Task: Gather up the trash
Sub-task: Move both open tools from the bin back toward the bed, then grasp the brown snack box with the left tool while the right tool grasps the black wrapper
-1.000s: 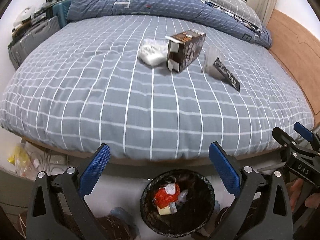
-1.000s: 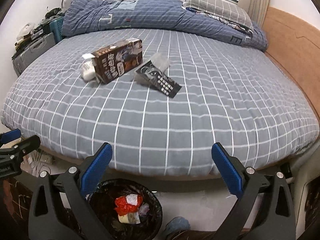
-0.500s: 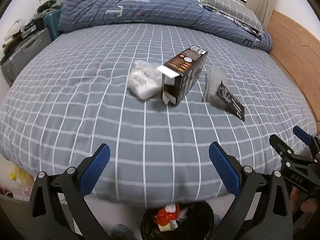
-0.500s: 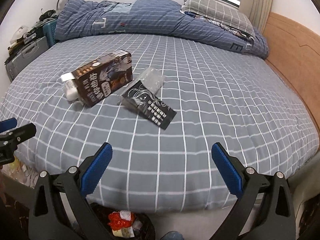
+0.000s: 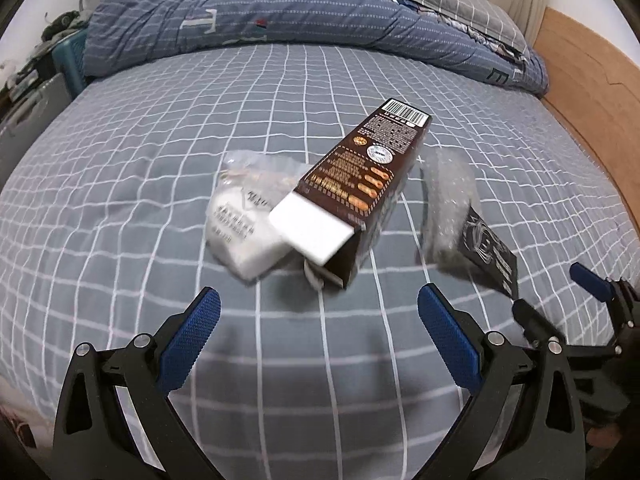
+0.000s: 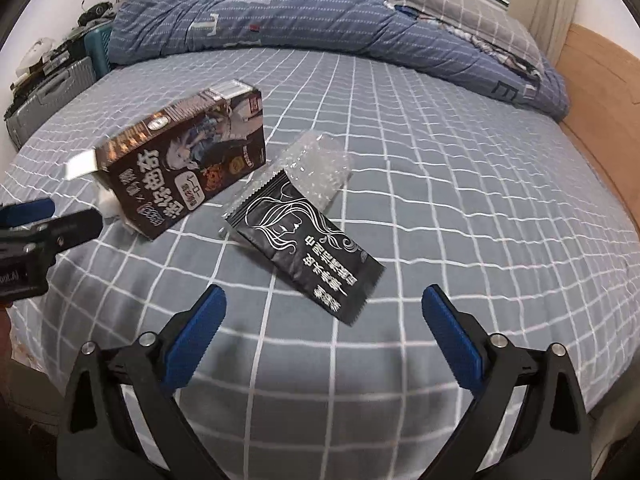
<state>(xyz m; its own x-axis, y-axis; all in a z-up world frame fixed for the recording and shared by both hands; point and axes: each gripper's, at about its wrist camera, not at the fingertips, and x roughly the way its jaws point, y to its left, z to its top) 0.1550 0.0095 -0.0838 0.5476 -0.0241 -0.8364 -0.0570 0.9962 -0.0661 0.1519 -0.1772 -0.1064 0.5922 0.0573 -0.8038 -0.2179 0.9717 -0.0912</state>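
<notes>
Since a moment ago both cameras have moved in over the bed (image 5: pixel 120 184), and the black bin of trash seen below its near edge has dropped out of view. The brown carton (image 5: pixel 360 184) lies on its side mid-bed with its near end flap open; what is inside it cannot be seen. A white packet (image 5: pixel 244 236) touches its left side, and a black sachet (image 6: pixel 308 248) with a clear bubble bag (image 6: pixel 316 168) lies just right. The left gripper (image 5: pixel 320 344) hovers near the carton, fingers spread apart, holding nothing. The right gripper (image 6: pixel 324 340) hovers near the sachet, likewise spread and empty.
</notes>
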